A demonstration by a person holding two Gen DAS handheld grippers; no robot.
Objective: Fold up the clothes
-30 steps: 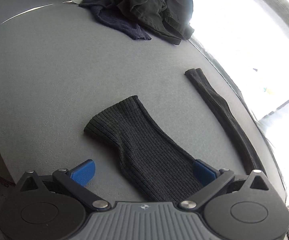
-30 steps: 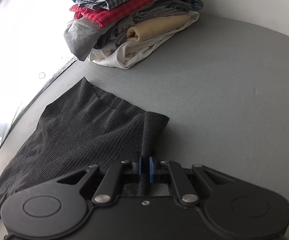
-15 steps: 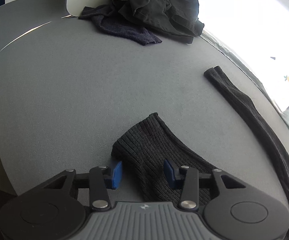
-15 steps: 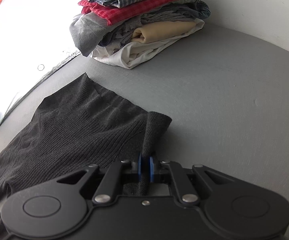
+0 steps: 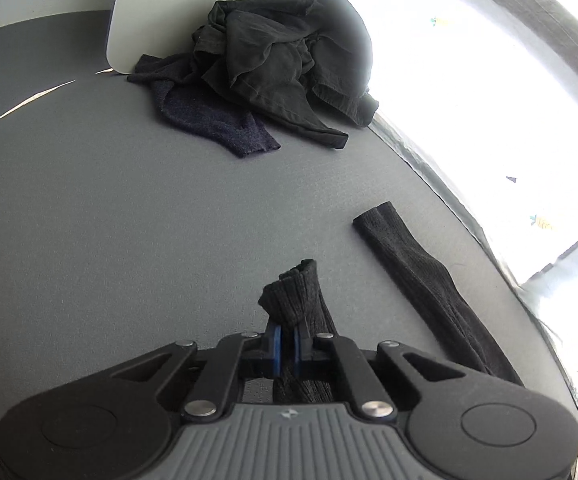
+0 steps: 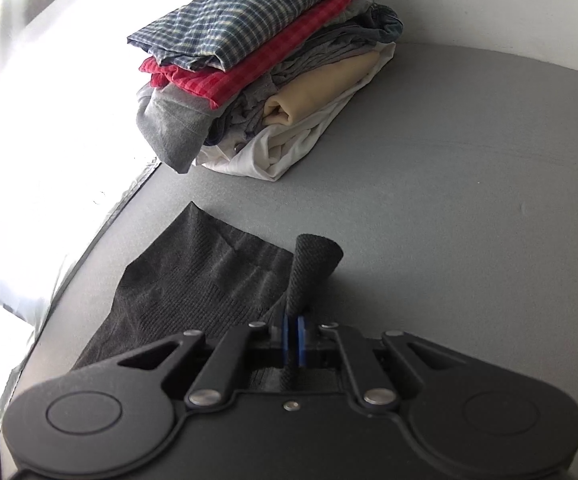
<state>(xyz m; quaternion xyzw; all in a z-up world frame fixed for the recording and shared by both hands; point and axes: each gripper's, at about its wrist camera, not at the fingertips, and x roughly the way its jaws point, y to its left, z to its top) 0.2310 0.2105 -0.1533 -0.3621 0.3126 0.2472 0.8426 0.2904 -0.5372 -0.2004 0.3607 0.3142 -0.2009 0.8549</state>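
A black ribbed knit garment lies on the grey table. In the left wrist view my left gripper (image 5: 285, 346) is shut on one sleeve cuff (image 5: 295, 294), which bunches up above the blue pads. The other sleeve (image 5: 417, 280) lies flat to the right. In the right wrist view my right gripper (image 6: 293, 340) is shut on a corner of the garment's hem (image 6: 311, 268), which stands up in a fold. The garment's body (image 6: 193, 292) spreads flat to the left.
A pile of dark unfolded clothes (image 5: 277, 64) lies at the far side in the left wrist view. A stack of folded clothes (image 6: 265, 64) stands ahead in the right wrist view. The table's edge (image 5: 441, 184) runs beside bright white bedding (image 6: 33, 120).
My left gripper closed from wide open onto the sleeve cuff and gathered it. My right gripper stayed shut on the hem corner and moved toward the folded stack.
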